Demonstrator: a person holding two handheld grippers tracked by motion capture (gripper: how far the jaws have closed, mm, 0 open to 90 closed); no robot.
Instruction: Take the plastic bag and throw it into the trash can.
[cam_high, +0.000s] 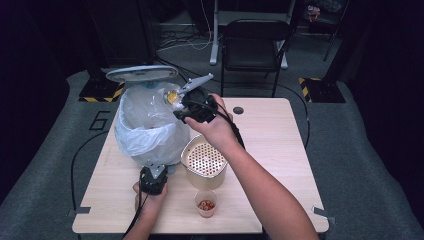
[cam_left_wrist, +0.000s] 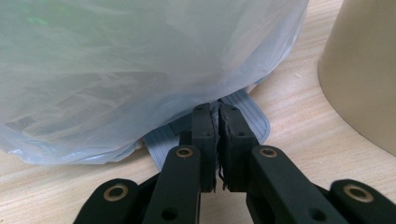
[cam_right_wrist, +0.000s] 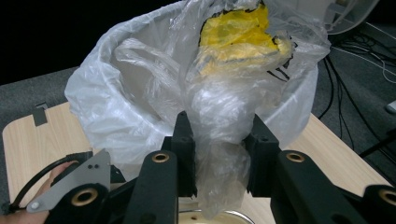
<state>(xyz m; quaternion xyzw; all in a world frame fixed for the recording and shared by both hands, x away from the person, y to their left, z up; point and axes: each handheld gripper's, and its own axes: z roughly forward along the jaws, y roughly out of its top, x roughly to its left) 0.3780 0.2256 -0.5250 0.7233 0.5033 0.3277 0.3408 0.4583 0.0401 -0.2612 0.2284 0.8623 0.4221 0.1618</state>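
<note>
From the high view, a bin lined with a white plastic bag stands on the left part of the table, its lid raised behind it. The right gripper hovers over the bin's near-right rim, holding a small clear bag with yellow scraps above the opening, likely so the waste can drop straight in. The left gripper sits low at the bin's near foot. Just right of the bin is a beige container with a perforated insert, and in front of that container, a small cup with reddish bits.

In the left gripper view, the left gripper has its jaws pressed together, tips on the bin's ribbed grey pedal under the bulging liner. I judge it is pushing the pedal down to keep the lid up.

In the right gripper view, the right gripper is clamped on the crumpled neck of the small bag, whose yellow contents hang over the bin's open mouth.
</note>
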